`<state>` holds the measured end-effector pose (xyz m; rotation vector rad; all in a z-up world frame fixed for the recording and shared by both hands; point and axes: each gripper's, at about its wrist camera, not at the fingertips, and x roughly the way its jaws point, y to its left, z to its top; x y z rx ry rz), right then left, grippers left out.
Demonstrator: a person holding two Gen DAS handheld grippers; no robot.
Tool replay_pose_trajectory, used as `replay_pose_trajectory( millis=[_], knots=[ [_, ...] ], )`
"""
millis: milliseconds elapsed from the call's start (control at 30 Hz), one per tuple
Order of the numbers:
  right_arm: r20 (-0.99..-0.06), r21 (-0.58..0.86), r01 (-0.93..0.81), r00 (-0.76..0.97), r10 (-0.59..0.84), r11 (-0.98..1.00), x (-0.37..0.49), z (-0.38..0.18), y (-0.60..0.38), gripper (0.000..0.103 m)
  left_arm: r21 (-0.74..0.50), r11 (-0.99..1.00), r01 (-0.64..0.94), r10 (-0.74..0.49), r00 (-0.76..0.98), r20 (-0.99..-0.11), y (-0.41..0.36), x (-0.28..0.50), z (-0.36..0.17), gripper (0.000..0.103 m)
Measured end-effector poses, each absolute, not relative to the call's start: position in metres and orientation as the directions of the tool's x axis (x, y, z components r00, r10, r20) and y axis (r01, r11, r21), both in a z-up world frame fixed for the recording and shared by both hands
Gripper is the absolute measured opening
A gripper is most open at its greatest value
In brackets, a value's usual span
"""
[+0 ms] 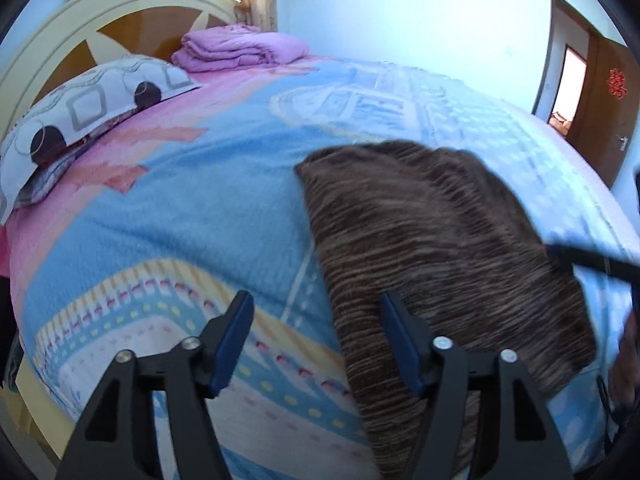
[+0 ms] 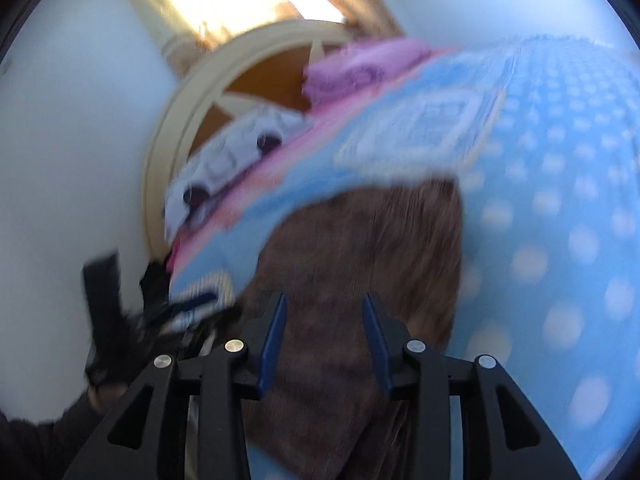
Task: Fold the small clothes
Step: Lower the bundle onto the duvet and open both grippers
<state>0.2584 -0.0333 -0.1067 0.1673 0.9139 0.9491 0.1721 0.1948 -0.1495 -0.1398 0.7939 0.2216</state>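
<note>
- Spread flat on the bed, the brown knitted garment lies on the blue patterned blanket, toward the near right part of the bed in the left wrist view.
- Its left edge runs from the middle of the blanket down to the near edge of the picture.
- Left gripper: fingers wide apart, nothing between the pads; the right finger hovers over the garment's left edge, the left finger over bare blanket.
- Right gripper: fingers partly apart above the near end of the garment, no cloth pinched between them; this view is blurred.
- At the right edge of the left wrist view, a dark bar of the other tool crosses the garment's right border.
- Far left: a patterned pillow against the cream headboard.
- Far centre: a folded purple quilt.
- Far right: a brown door standing ajar.
</note>
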Motion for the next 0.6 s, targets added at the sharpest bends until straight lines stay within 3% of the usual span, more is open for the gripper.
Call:
replay_pose_trajectory(
  millis=[100,167,233,300,367,600],
  knots=[
    [-0.650,0.452,-0.614,0.269,0.711,0.647,0.241,-0.132,-0.048,0.037,-0.040,0.965,-0.260,0.156,0.688,-0.709,0.195,0.171,-0.152,0.085],
    [-0.607,0.488,-0.608,0.279,0.744,0.627,0.236,-0.140,-0.063,0.036,-0.042,0.955,-0.294,0.184,0.696,-0.695,0.197,0.166,-0.156,0.093],
    [-0.606,0.476,-0.609,0.295,0.739,0.634,0.231,-0.140,-0.067,0.036,-0.067,0.948,-0.312,0.183,0.703,-0.687,0.200,0.162,-0.158,0.093],
    [-0.657,0.289,-0.689,0.363,0.661,0.665,0.215,-0.134,-0.054,0.036,-0.070,0.946,-0.317,0.185,0.702,-0.687,0.200,0.160,-0.155,0.093],
    [-0.707,-0.039,-0.705,0.520,0.479,0.708,0.192,-0.136,-0.043,0.042,-0.060,0.949,-0.310,0.187,0.706,-0.684,0.199,0.151,-0.150,0.093],
    [-0.638,-0.142,-0.660,0.631,0.441,0.738,0.160,-0.106,-0.062,0.045,-0.063,0.953,-0.297,0.179,0.718,-0.673,0.194,0.125,-0.126,0.093]
  ],
)
